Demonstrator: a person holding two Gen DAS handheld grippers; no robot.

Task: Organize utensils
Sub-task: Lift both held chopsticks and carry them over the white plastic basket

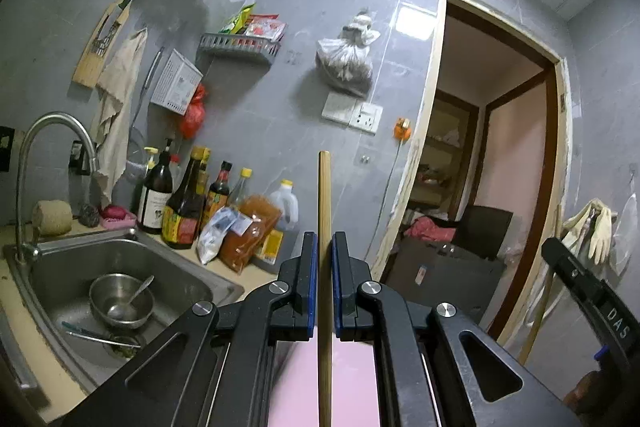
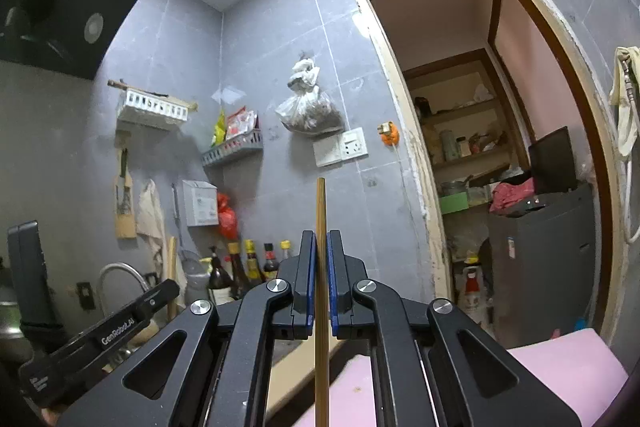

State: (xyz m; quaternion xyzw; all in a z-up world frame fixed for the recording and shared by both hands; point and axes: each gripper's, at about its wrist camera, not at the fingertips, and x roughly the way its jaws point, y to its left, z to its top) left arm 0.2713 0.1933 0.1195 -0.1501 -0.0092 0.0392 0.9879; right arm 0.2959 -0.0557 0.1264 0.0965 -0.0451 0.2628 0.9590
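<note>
Two slim upright bamboo chopsticks (image 1: 324, 195) (image 2: 321, 211)

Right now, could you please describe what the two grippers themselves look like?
Both are alike: the left gripper and right gripper have matte black angular frames with triangular cut-outs, round silver pivot bolts, and blue pads lining black fingers. White lettering marks the side of each body. No cables or sleeves show.
</note>
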